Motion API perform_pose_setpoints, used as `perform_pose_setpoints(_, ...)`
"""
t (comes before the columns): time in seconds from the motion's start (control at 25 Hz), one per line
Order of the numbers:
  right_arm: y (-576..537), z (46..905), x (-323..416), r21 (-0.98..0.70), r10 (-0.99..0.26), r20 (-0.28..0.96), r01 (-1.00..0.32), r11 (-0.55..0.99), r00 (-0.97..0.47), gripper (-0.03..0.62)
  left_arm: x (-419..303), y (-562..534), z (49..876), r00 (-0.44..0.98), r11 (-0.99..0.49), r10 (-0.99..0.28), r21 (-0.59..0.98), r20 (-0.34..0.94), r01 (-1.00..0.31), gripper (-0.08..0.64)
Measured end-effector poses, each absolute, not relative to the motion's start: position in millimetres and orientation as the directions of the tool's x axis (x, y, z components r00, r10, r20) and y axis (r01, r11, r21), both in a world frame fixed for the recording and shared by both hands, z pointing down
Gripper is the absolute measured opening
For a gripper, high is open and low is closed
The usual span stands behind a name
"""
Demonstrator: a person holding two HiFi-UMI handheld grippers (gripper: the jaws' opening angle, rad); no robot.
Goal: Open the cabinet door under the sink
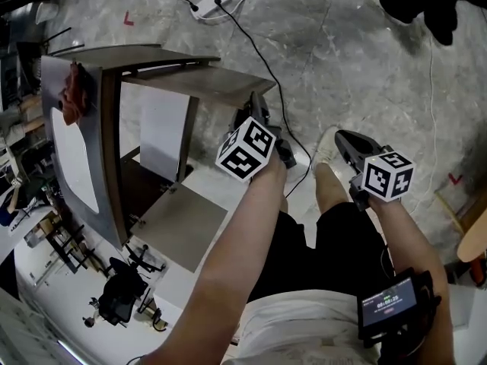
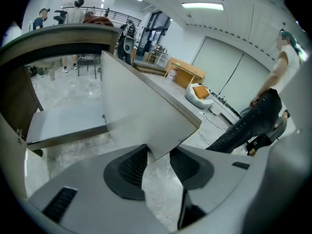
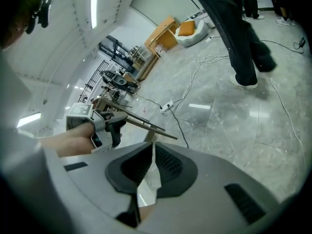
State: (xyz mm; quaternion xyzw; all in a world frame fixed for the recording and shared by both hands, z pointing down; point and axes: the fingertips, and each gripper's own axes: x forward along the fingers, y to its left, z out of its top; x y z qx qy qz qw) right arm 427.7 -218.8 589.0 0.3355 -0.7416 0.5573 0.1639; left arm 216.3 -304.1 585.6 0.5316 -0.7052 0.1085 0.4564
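The cabinet door [image 1: 209,82] stands open on the far side of the cabinet [image 1: 114,196]. It is upright and seen from above in the head view, its brown top edge running from the hinge side at the left out to a free edge at the right. The left hand-held gripper [image 1: 257,105] is at that free edge.

The left gripper view adds that a corner of the door [image 2: 141,116] sits between the jaws of that hand-held gripper [image 2: 158,157]. They stand moderately apart, and I cannot see the pads pressing on it. The right hand-held gripper [image 1: 346,143] is well to the right over the floor [image 1: 342,52], beside the person's leg. In its own view the right hand-held gripper [image 3: 151,155] has its jaws almost together with nothing between them.

The sink [image 1: 76,158] lies in the grey worktop [image 1: 95,166] at the left, with a red cloth [image 1: 74,93] at its far end. A second grey panel [image 1: 179,223] juts from the cabinet's near side. A power strip [image 1: 211,2] and a black cable [image 1: 266,59] lie on the far floor. Only the right gripper view shows a person's dark trousers [image 3: 234,33] further off.
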Motion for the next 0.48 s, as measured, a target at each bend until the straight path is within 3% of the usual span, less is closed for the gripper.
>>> perform_pose_setpoints(0.48, -227.5, 591.6, 437.2, -0.728, -0.314, 0.605, -0.668, 0.153, -0.731, 0.031, 221.4, -313.5, 583.9, 0.003, 0.354, -0.67, 0.322, 0.743, -0.878, 0.153)
